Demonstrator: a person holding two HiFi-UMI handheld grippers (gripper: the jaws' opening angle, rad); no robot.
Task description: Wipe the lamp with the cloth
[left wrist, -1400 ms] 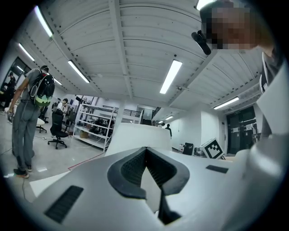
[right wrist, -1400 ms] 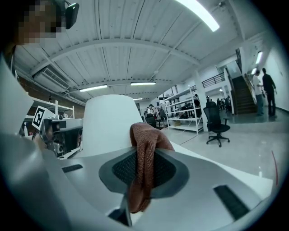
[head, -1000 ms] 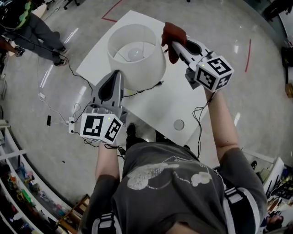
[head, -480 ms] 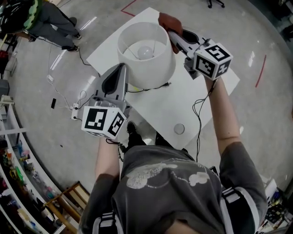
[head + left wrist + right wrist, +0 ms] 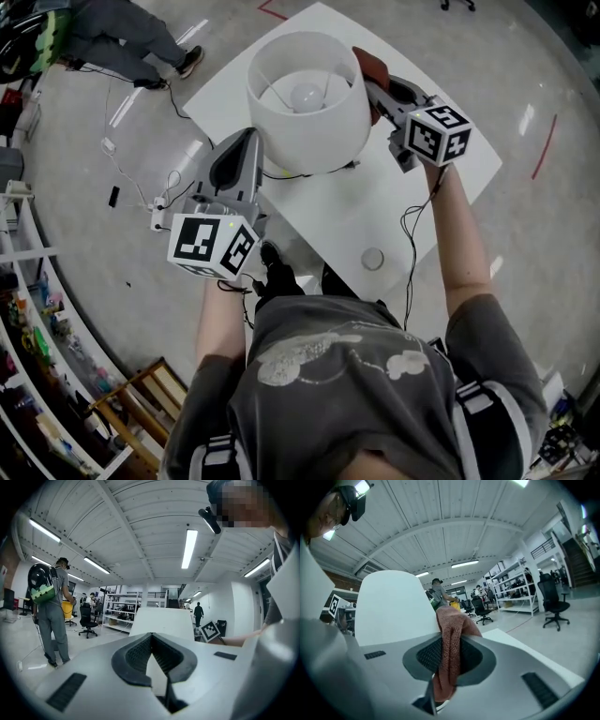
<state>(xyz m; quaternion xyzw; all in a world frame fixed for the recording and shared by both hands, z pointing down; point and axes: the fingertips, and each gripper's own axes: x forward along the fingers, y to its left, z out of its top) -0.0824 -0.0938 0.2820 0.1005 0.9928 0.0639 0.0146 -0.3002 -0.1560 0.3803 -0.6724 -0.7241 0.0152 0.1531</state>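
Observation:
A lamp with a white drum shade (image 5: pixel 309 98) stands on the white table (image 5: pixel 450 178); its bulb shows through the open top. My right gripper (image 5: pixel 375 82) is shut on a rust-red cloth (image 5: pixel 372 66), which it presses against the shade's right side. In the right gripper view the cloth (image 5: pixel 451 648) hangs between the jaws, with the shade (image 5: pixel 396 606) just to the left. My left gripper (image 5: pixel 246 145) is shut with nothing in it, its tip against the shade's lower left side. The left gripper view shows the shade (image 5: pixel 164 623) straight ahead beyond the jaws.
A black cord (image 5: pixel 281 174) runs from the lamp base off the table's left edge to a power strip (image 5: pixel 161 214) on the floor. A small round disc (image 5: pixel 373 259) lies near the table's front edge. A person (image 5: pixel 122 33) stands at far left. Shelving (image 5: pixel 37 356) lines the left side.
My right gripper has carried the cloth from beyond the shade's rim down against its right side. The left gripper has stayed at the shade's lower left. The head view has shifted.

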